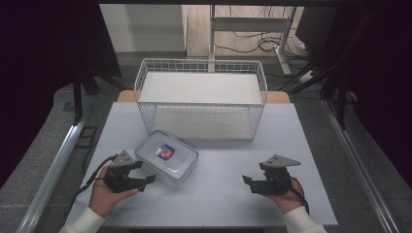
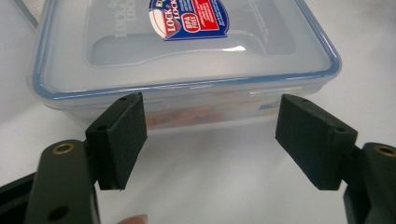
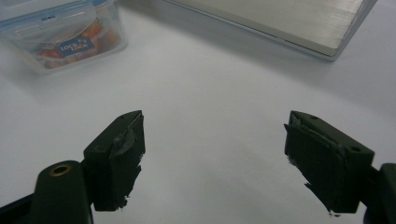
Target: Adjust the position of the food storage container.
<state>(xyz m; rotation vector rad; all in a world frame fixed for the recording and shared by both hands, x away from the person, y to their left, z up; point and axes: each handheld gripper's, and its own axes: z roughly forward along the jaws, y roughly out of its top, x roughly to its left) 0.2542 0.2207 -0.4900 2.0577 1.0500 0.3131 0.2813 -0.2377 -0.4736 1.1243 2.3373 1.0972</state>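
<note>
lidded box [image 1: 166,157] sitting just ahead of left gripper [image 1: 144,172], not touching; right gripper [image 1: 247,184] well apart. both jaws gaping wide, holding nothing.

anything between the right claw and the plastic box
Nothing: in the high view, bare white table separates the right claw from the plastic box.

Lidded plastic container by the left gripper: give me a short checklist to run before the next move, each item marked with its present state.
1. Left gripper jaws open: ok.
2. Left gripper faces the container, close to its side wall, not gripping: ok.
3. Lid seated on the container: looks ok; latches cannot tell.
4. Right gripper open, nothing between its jaws: ok.
5. Wire basket top open and nothing inside: ok.
6. Table between the grippers free of obstacles: ok.
</note>
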